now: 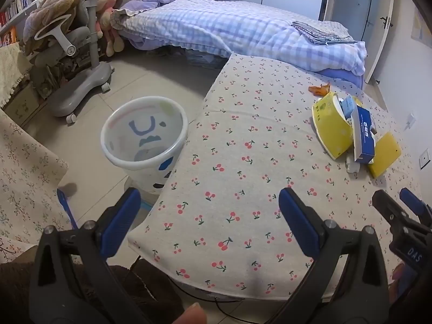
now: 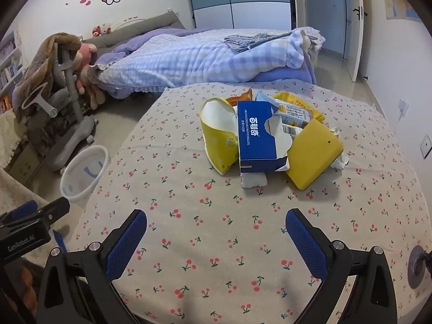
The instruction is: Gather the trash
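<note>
A pile of trash lies on the cherry-print table (image 2: 216,243): a torn blue biscuit box (image 2: 256,137), a torn yellow carton (image 2: 218,135), a yellow box piece (image 2: 313,151), crumpled white paper (image 2: 253,181) and an orange wrapper (image 2: 243,95). The pile also shows in the left wrist view, with the blue box (image 1: 364,135) at the table's right. A white bin (image 1: 144,140) stands on the floor left of the table, also seen in the right wrist view (image 2: 83,172). My left gripper (image 1: 209,210) is open and empty over the table's near left edge. My right gripper (image 2: 216,232) is open and empty, short of the pile.
A bed with a checked quilt (image 2: 194,59) stands behind the table. A grey wheeled chair (image 1: 81,62) draped with a blanket stands left of the bin. A floral cloth (image 1: 24,178) hangs at the left. Wardrobe and door stand at the back.
</note>
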`<state>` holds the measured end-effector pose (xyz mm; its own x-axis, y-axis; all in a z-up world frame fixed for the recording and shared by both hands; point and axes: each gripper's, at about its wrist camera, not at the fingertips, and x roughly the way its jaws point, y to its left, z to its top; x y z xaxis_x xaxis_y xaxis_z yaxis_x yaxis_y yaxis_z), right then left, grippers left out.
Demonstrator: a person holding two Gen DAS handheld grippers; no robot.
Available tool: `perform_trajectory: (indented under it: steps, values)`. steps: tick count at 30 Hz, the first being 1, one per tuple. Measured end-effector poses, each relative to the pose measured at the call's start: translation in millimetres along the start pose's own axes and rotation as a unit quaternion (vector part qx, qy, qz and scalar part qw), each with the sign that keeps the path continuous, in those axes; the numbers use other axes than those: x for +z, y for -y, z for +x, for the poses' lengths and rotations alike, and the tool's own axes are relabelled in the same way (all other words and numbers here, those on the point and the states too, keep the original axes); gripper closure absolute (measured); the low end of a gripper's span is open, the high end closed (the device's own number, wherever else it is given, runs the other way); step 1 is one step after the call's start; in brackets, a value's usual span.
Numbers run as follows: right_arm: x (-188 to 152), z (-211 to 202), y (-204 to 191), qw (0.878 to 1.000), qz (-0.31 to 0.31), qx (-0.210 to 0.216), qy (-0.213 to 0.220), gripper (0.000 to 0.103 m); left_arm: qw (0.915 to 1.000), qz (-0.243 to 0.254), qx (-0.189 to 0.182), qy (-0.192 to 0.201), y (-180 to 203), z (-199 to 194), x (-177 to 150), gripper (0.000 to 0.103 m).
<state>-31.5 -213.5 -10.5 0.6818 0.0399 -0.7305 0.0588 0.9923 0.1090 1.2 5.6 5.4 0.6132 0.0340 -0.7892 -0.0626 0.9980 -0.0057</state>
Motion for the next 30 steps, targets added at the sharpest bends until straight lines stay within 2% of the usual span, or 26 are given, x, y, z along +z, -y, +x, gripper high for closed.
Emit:
perform_trajectory:
  steps: [30]
  values:
    - [2.3,14.0,-7.2,0.999,0.000,0.024,-0.029,0.000,0.9999,-0.008,0.001,-0.009,-5.4,6.2,-1.3,0.001]
